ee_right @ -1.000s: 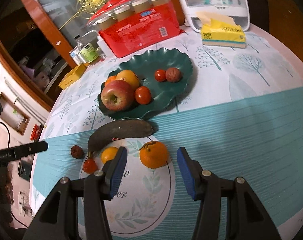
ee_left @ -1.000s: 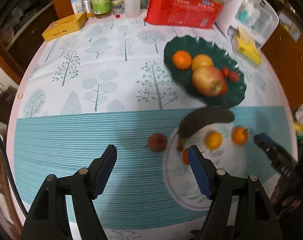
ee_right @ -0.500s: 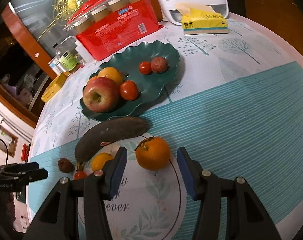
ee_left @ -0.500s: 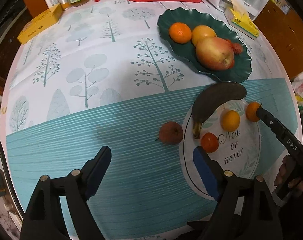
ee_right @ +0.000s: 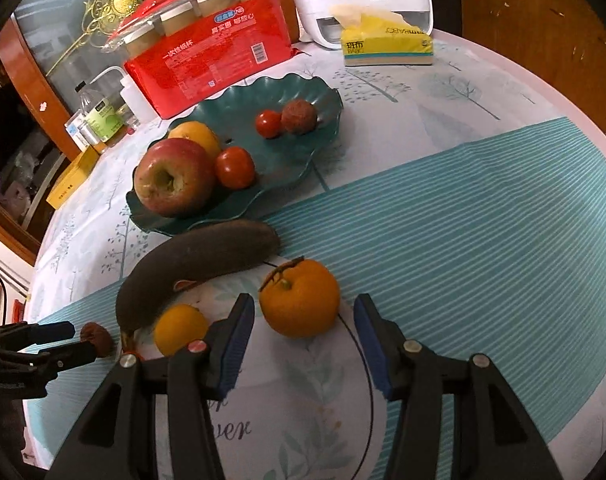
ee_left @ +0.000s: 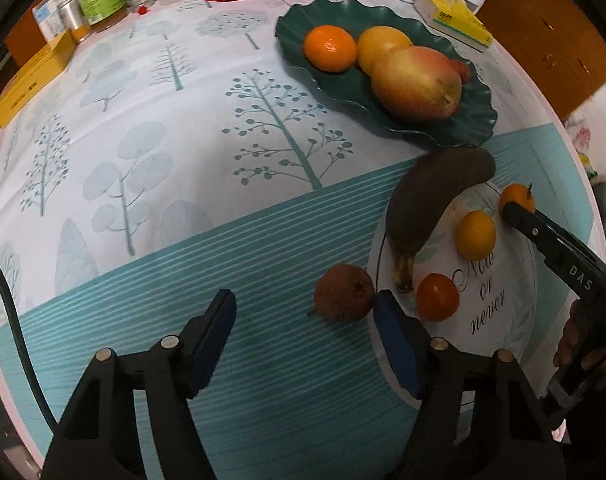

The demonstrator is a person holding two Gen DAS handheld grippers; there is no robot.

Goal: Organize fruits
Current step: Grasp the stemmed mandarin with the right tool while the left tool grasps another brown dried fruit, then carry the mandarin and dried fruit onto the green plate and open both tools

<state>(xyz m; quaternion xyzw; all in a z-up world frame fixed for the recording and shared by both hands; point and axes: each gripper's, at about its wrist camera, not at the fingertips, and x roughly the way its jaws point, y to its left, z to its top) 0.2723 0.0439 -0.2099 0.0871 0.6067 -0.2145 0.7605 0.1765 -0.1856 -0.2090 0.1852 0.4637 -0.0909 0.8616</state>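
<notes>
From the left wrist view, a rough brown round fruit (ee_left: 345, 293) is seen lying on the striped cloth just beside the white printed round plate (ee_left: 515, 300), between the wide-spread fingers of the left claw (ee_left: 305, 316), nothing gripped. Only the right wrist view shows two small items at the back of the wavy-edged dark green dish (ee_right: 299, 152), a red tomato (ee_right: 268, 123) and a rough reddish fruit (ee_right: 299, 116). There the right claw (ee_right: 303, 330) is held wide open around a smooth stemmed orange (ee_right: 299, 298) on the plate, untouched. The bench (ee_right: 483, 208) is covered in tree-printed cloth with teal stripes.
</notes>
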